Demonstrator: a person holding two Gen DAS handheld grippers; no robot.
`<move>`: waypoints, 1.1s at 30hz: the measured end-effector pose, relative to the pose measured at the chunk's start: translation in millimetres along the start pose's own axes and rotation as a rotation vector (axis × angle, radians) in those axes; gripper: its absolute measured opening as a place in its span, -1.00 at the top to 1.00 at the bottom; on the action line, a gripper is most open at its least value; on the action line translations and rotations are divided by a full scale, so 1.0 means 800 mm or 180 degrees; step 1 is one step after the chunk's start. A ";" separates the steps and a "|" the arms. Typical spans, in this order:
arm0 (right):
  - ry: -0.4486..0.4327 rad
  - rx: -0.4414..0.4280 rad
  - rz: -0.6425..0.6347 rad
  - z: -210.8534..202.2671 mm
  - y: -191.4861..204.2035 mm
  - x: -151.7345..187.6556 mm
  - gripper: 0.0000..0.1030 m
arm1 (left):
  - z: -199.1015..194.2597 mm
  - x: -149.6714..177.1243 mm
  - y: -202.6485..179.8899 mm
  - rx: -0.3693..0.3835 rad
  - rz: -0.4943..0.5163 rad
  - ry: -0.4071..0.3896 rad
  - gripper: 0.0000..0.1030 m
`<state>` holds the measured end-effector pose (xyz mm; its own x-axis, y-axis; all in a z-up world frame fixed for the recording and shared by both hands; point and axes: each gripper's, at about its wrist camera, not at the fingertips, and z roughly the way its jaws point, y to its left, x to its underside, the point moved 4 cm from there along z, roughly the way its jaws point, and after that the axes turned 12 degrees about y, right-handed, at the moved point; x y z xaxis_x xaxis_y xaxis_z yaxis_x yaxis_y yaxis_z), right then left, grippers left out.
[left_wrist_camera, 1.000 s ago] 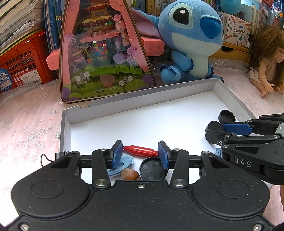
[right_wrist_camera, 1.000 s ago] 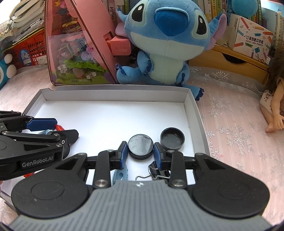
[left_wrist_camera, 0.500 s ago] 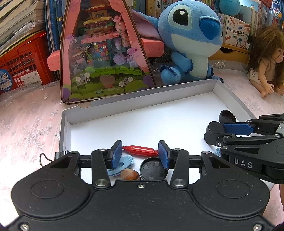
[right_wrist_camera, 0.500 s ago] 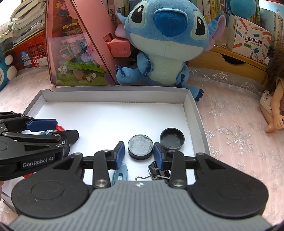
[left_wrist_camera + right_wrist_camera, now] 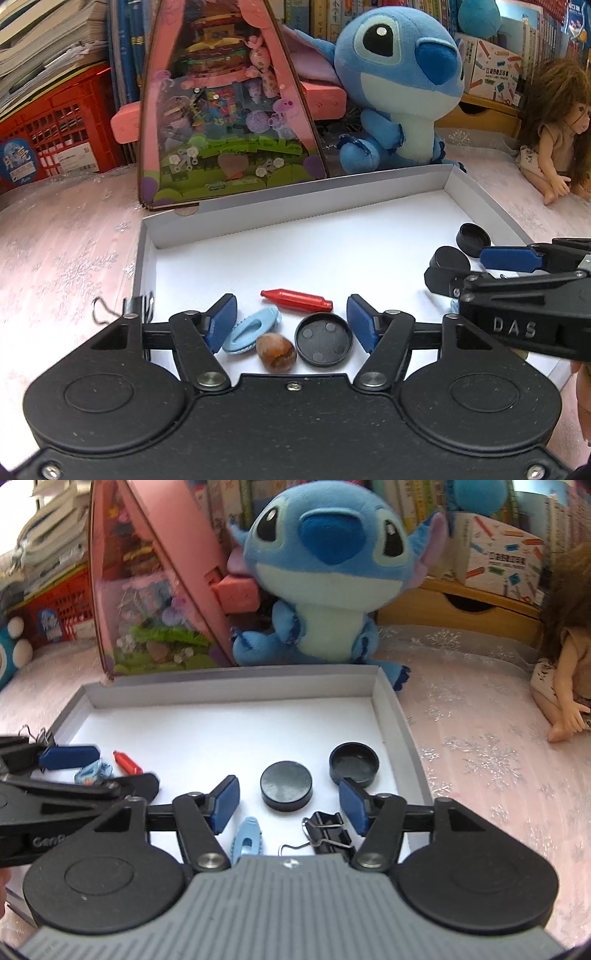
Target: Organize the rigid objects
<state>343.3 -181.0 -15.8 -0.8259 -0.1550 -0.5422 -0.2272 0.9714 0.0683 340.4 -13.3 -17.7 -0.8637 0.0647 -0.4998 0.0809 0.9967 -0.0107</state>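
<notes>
Now, from left to right inside the white tray (image 5: 295,254): the left gripper (image 5: 291,317) hangs over the tray's near-left corner, its jaws opening and pressing on nothing. Lying between and ahead of its blue pads are a pale blue clip (image 5: 253,328) at about ten o'clock of a brown nut (image 5: 276,351), a red crayon-shaped piece (image 5: 295,300) at twelve o'clock, and an upturned black cap (image 5: 324,339) at three o'clock of the nut. Further right, the right gripper (image 5: 288,801) is also opening, empty. A black disc (image 5: 286,784) sits just ahead between its pads, an open black lid (image 5: 354,763) at two o'clock of that disc, a black binder clip (image 5: 328,833) at five o'clock, and a second blue clip (image 5: 246,840) at seven o'clock.
</notes>
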 end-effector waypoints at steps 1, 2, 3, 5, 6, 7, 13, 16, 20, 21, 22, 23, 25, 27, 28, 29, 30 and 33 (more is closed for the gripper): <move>-0.0021 -0.0002 0.0025 0.000 -0.002 0.001 -0.47 | -0.002 0.002 0.001 0.0017 -0.0012 -0.0029 -0.29; -0.0034 -0.0002 0.0056 0.000 -0.003 0.002 -0.47 | -0.004 0.005 0.003 0.0021 -0.0023 -0.0061 -0.30; -0.0044 -0.0001 0.0088 0.000 -0.004 0.003 -0.47 | -0.006 0.007 0.004 0.0005 -0.0030 -0.0092 -0.31; -0.0055 -0.0019 0.0125 -0.001 -0.005 0.005 -0.47 | -0.007 0.011 0.006 -0.0045 -0.0025 -0.0136 -0.33; -0.0057 -0.0033 0.0125 -0.001 -0.005 0.005 -0.48 | -0.007 0.012 0.007 -0.0043 -0.0029 -0.0146 -0.33; -0.0060 -0.0033 0.0116 -0.002 -0.004 0.006 -0.48 | -0.007 0.013 0.007 -0.0035 -0.0044 -0.0148 -0.33; -0.0116 0.0007 0.0042 -0.007 0.001 0.011 -0.52 | -0.011 0.011 0.007 -0.0068 -0.0079 -0.0296 -0.32; -0.0157 0.0026 0.0048 -0.009 0.001 0.011 -0.53 | -0.013 0.010 0.006 -0.0027 -0.0118 -0.0301 -0.32; -0.0223 0.0007 0.0100 -0.015 -0.001 0.012 -0.57 | -0.015 0.011 0.005 -0.0034 -0.0105 -0.0342 -0.33; -0.0243 0.0006 0.0110 -0.017 -0.002 0.013 -0.59 | -0.016 0.012 0.005 -0.0059 -0.0101 -0.0336 -0.33; -0.0261 0.0009 0.0114 -0.019 -0.003 0.013 -0.61 | -0.017 0.012 0.005 -0.0086 -0.0097 -0.0332 -0.34; -0.0272 0.0016 0.0113 -0.021 -0.003 0.013 -0.61 | -0.019 0.013 0.005 -0.0109 -0.0094 -0.0335 -0.34; -0.0298 0.0039 0.0110 -0.027 -0.004 0.015 -0.63 | -0.024 0.014 0.006 -0.0129 -0.0088 -0.0354 -0.37; -0.0339 0.0051 0.0117 -0.034 -0.005 0.017 -0.64 | -0.032 0.015 0.007 -0.0148 -0.0097 -0.0388 -0.38; -0.0363 0.0057 0.0122 -0.038 -0.006 0.018 -0.64 | -0.036 0.016 0.008 -0.0148 -0.0113 -0.0414 -0.41; -0.0391 0.0067 0.0127 -0.042 -0.007 0.019 -0.65 | -0.041 0.017 0.010 -0.0136 -0.0136 -0.0436 -0.42; -0.0417 0.0074 0.0123 -0.046 -0.007 0.020 -0.67 | -0.045 0.018 0.011 -0.0114 -0.0161 -0.0459 -0.45; -0.0496 0.0077 0.0117 -0.061 -0.008 0.023 -0.70 | -0.059 0.024 0.014 -0.0108 -0.0220 -0.0532 -0.50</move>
<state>304.7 -199.0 14.4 -0.7430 -0.0913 -0.6631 -0.1841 0.9803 0.0713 301.3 1.2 14.0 -0.7717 -0.0102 -0.6359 0.0049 0.9997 -0.0220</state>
